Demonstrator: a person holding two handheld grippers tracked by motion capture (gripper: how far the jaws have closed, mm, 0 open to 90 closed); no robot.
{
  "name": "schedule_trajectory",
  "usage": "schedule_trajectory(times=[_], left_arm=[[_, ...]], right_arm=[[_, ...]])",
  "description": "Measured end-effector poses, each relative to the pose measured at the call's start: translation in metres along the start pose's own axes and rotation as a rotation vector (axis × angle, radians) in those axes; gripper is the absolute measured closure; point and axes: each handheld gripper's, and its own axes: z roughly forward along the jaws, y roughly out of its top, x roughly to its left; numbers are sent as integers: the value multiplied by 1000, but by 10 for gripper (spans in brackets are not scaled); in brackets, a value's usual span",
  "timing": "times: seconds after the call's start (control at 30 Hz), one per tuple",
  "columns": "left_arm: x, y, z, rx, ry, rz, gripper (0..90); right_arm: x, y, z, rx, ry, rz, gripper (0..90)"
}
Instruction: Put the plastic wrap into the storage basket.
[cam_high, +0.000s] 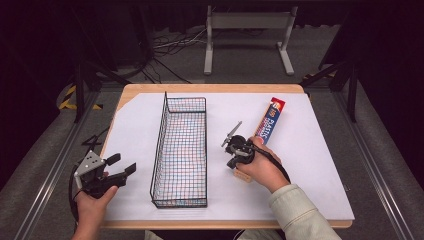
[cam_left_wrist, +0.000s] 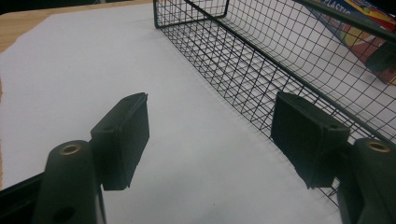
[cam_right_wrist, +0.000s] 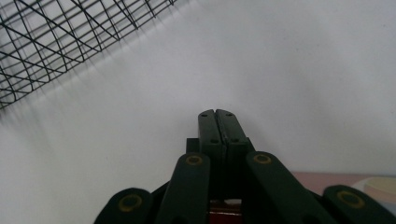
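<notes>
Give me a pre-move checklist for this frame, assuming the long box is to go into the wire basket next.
1. Wire basket empty and upright on the white sheet: ok.
2. Long box lying flat, right of the basket: ok.
3. Left gripper open, holding nothing, beside the basket's outer wall: ok.
4. Right gripper ready to grasp: not ok, jaws pressed together on nothing.
5. Right gripper aimed at the box: not ok, its own view faces bare sheet and a basket corner.
6. Box ends closed: cannot tell.
</notes>
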Motion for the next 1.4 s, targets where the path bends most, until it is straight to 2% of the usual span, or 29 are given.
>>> schedule_trajectory(times=[0.13, 0.23, 0.37, 0.63, 0.8, 0.97, 1.17, 1.23, 1.4], left_arm=[[1, 0, -2, -9, 6, -7, 286], [2, -1, -2, -14, 8, -15, 286], [0, 0, -2, -9, 5, -5, 286], [1, 0, -2, -6, 6, -6, 287], [1, 0, -2, -8, 5, -6, 286], [1, 0, -1, -9, 6, -13, 287], [0, 1, 1, -6, 1, -4, 287], [0, 1, 1, -6, 0, -4, 287], [0, 2, 4, 2, -6, -1, 286]], right_arm=[[1, -3, -4, 39, 3, 4, 900], [0, -7, -7, 43, 18, 19, 900], [-1, -12, -12, 57, 28, 22, 900], [-2, -25, -20, 87, 36, 45, 900], [-3, -33, -21, 138, 29, 49, 900], [-4, -45, -26, 175, 28, 79, 900], [-7, -66, -34, 173, 21, 127, 900], [-8, -69, -35, 172, 22, 129, 900], [-13, -89, -43, 178, 7, 182, 900]])
